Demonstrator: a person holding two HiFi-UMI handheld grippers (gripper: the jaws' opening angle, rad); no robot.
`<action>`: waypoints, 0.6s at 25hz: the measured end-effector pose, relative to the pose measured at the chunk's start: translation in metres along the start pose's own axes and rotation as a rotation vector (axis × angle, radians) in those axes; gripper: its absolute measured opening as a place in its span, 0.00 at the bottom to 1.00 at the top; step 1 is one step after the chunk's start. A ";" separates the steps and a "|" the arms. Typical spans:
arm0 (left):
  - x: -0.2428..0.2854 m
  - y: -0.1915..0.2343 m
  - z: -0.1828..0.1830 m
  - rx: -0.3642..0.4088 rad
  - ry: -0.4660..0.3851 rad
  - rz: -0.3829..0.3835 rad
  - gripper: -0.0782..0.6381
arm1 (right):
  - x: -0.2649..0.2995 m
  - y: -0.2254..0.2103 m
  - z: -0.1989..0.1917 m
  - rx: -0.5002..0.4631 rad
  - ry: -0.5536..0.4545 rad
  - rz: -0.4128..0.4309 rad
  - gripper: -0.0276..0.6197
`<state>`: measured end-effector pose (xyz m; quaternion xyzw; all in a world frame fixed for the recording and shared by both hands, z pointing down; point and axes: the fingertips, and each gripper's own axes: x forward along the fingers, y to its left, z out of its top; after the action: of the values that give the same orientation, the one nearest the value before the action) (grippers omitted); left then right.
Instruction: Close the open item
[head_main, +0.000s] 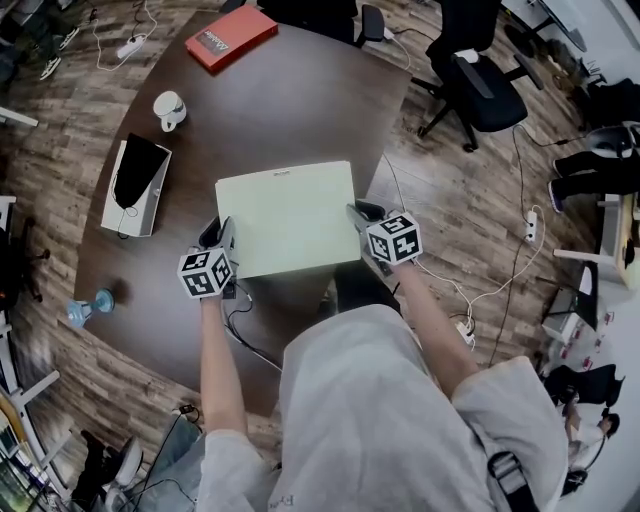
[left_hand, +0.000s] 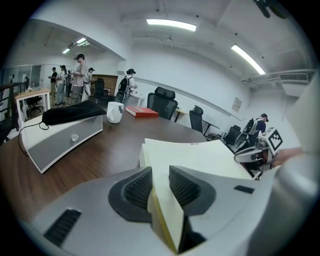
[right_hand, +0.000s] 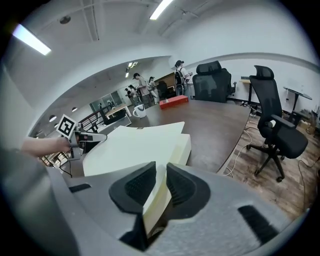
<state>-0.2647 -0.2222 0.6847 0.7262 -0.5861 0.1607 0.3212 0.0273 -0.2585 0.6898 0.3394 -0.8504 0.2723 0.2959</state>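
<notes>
Squarely on the dark table (head_main: 300, 110) sat a pale yellow box (head_main: 290, 215), and both grippers were at its near edge, 1 at each corner. The left gripper (head_main: 225, 235) was at the box's near left corner, its jaws narrow and closed on the thin lid (left_hand: 200, 155), whose edge filled the slot between the ribbed pads. The right gripper (head_main: 357, 215) gripped the near right corner of that lid the same way, jaws narrow, pads against both faces. In both gripper views the lid stood slightly off the base, which showed beneath it at the far corners. Beyond the box's far edge lay a red book (head_main: 230, 38). A white mug (head_main: 168, 108) stood off the box's far left corner, and a white case (head_main: 135, 185) lay to the box's left.
</notes>
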 end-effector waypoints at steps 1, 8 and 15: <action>0.001 0.001 -0.001 -0.001 0.001 0.005 0.22 | 0.002 0.000 0.000 -0.006 0.005 -0.002 0.15; 0.004 0.002 0.000 0.001 0.004 0.003 0.22 | 0.006 -0.003 0.000 0.009 0.019 -0.017 0.15; 0.005 0.002 0.002 0.005 0.000 0.007 0.22 | 0.006 -0.005 0.000 0.022 0.018 -0.022 0.15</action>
<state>-0.2653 -0.2275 0.6863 0.7250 -0.5883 0.1634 0.3188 0.0271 -0.2639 0.6952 0.3494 -0.8408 0.2815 0.3028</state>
